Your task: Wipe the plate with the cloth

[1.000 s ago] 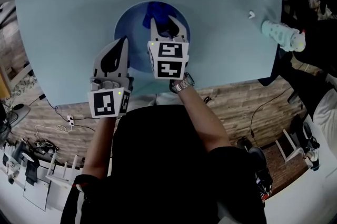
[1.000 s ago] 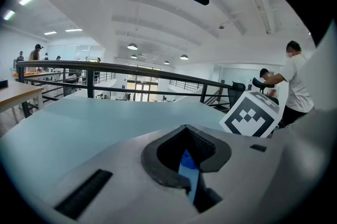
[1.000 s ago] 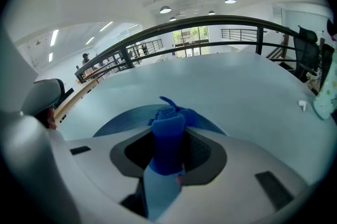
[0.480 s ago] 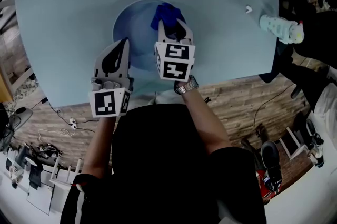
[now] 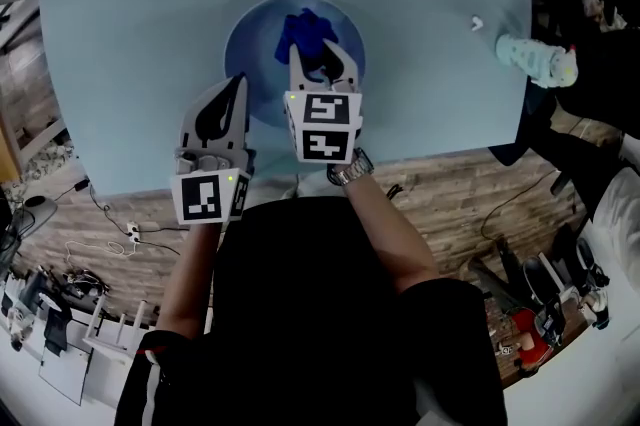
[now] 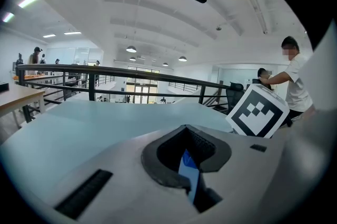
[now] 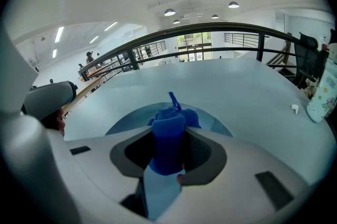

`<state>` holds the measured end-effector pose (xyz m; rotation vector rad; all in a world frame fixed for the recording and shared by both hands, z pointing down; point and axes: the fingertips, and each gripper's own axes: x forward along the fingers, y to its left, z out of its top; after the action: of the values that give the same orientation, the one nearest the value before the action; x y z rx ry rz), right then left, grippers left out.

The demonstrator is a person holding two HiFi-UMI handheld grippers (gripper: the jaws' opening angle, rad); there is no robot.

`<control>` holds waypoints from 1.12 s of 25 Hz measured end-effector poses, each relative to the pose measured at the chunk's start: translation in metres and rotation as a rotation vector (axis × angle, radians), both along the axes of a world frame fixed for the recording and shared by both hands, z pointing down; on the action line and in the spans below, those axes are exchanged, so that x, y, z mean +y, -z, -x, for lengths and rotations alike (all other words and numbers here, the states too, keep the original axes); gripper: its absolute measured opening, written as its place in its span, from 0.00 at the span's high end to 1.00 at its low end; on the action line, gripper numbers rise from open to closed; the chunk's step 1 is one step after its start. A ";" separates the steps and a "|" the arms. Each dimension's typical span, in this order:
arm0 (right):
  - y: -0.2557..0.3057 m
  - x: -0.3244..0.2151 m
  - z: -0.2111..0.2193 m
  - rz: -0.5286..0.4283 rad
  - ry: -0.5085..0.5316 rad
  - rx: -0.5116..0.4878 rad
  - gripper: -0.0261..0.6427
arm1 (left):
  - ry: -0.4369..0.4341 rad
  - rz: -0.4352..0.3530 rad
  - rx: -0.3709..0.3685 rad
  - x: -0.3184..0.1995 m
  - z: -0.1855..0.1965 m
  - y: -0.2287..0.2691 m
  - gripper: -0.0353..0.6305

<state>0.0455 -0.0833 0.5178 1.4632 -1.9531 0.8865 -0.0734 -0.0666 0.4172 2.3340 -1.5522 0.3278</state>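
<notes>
Nearest the viewer, at the near edge of the table (image 5: 130,34), the person's two forearms reach forward, a wristwatch (image 5: 349,169) on the right one. Just beyond, on the left, the left gripper (image 5: 236,84) meets the near-left rim of the blue plate (image 5: 255,54). Its own view shows the jaws closed down to a narrow slit with a thin blue edge, apparently that rim, pinched between them. This hold most likely serves as an anchor, so the plate does not slide or spin under the rubbing.

To its right and slightly farther, the right gripper (image 5: 321,64) hangs over the plate's near-right part. Its jaws are clamped on a bunched blue cloth (image 5: 305,32), which stands as a roll between the pads and spills out past the tips onto the plate's far half. Gripping the cloth as a wad rather than flat probably gives a firm pad to press down with, and the free end lies on the surface to be wiped. The task thus appears to be mid-wipe, one gripper bracing and the other working.

Farther out, the plate sits near the table's middle, within easy reach of both arms. At the far right, well apart from the plate, lie a pale patterned bottle (image 5: 537,62) and a small white object (image 5: 478,24) — neither seems to play any part in the wiping.
</notes>
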 end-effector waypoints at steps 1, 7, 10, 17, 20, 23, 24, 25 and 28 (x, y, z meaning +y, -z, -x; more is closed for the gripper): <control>0.001 0.001 0.007 0.000 0.015 -0.003 0.78 | 0.008 -0.003 0.002 0.001 0.003 0.002 0.94; 0.002 0.005 0.043 0.003 0.093 -0.029 0.78 | 0.057 -0.008 0.011 0.009 0.020 0.005 0.95; 0.001 0.006 0.059 0.005 0.127 -0.039 0.78 | 0.076 -0.006 0.005 0.012 0.028 0.006 0.94; -0.007 0.010 0.087 0.024 0.191 -0.047 0.78 | 0.130 -0.003 0.013 0.018 0.046 0.005 0.95; -0.011 0.012 0.094 0.038 0.205 -0.048 0.78 | 0.141 0.003 0.006 0.022 0.052 0.001 0.94; -0.016 0.011 0.099 0.046 0.212 -0.041 0.78 | 0.150 0.005 0.009 0.022 0.056 0.002 0.94; -0.018 0.011 0.100 0.051 0.214 -0.039 0.78 | 0.156 0.012 0.005 0.023 0.058 0.001 0.94; -0.019 0.010 0.099 0.057 0.215 -0.038 0.78 | 0.160 0.018 -0.001 0.024 0.059 -0.001 0.95; -0.023 0.009 0.097 0.070 0.218 -0.036 0.78 | 0.164 0.030 -0.018 0.025 0.062 -0.004 0.94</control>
<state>-0.0519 -0.0739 0.5408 1.1754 -2.0398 0.8786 -0.1358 -0.0419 0.4213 2.1696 -1.7217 0.3299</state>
